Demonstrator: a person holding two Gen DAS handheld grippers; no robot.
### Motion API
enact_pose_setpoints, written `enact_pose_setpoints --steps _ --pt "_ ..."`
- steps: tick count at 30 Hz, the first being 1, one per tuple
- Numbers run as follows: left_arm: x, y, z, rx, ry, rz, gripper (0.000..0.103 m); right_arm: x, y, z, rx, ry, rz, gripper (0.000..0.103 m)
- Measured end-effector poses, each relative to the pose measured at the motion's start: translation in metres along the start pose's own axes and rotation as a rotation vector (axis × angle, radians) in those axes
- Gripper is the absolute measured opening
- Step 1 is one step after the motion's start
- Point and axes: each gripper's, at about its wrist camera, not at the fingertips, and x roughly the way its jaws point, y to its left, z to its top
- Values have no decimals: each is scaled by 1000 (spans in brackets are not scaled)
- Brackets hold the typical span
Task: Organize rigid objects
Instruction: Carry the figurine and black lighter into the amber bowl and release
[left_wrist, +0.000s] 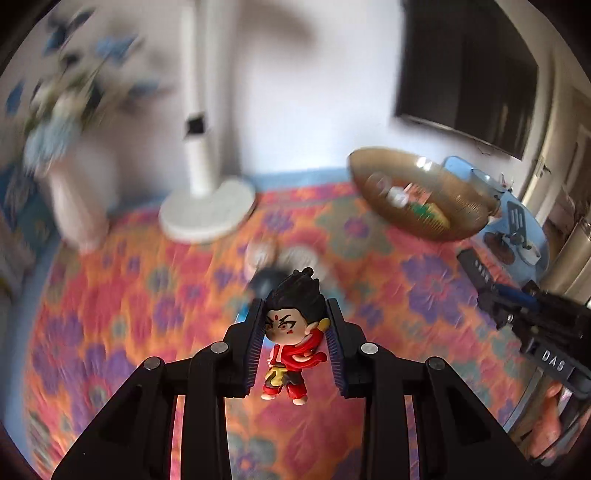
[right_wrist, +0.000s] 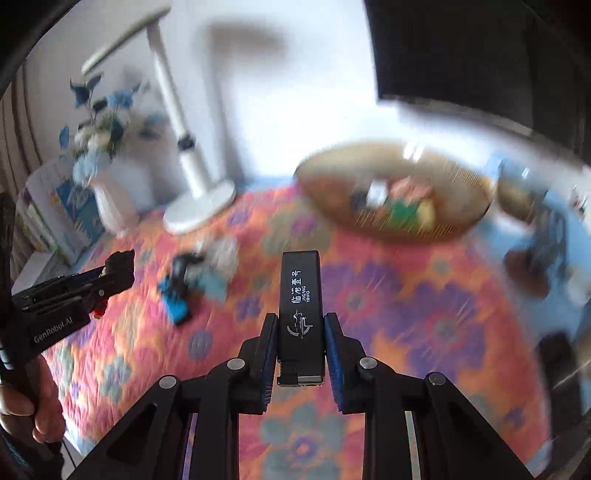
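In the left wrist view my left gripper (left_wrist: 295, 308) is shut on a small toy figurine (left_wrist: 291, 354) with black hair and red clothes. The pads clamp its head and its body hangs free above the flowered cloth. In the right wrist view my right gripper (right_wrist: 301, 321) is shut on a black lighter (right_wrist: 300, 291) with white lettering, which sticks out forward. Each gripper shows in the other's view, the right gripper (left_wrist: 484, 284) at the right and the left gripper (right_wrist: 120, 267) at the left. A brown bowl (left_wrist: 461, 218) (right_wrist: 454, 225) holding several small items stands ahead to the right.
Loose blurred toys (right_wrist: 177, 295) (left_wrist: 280, 262) lie on the flowered cloth (right_wrist: 406, 314). A white lamp base (left_wrist: 208, 210) (right_wrist: 201, 206) and a vase of blue flowers (right_wrist: 110, 199) stand at the back left. A dark screen (left_wrist: 465, 74) hangs on the wall. A hand (right_wrist: 40, 402) holds the left gripper.
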Motion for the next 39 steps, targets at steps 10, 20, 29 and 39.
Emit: enact_pose_setpoints --steps 10,20,29,39 --pt "73 -81 101 28 13 -173 29 28 -124 95 207 52 -213 24" --pt "141 -116 103 64 106 -226 41 62 -149 113 178 104 -286 30" --pt "62 -60 107 -56 -93 -212 70 19 -122 110 155 -6 -301 54" --pt "-60 57 50 -233 -262 -66 70 -16 -10 92 8 -83 -107 66"
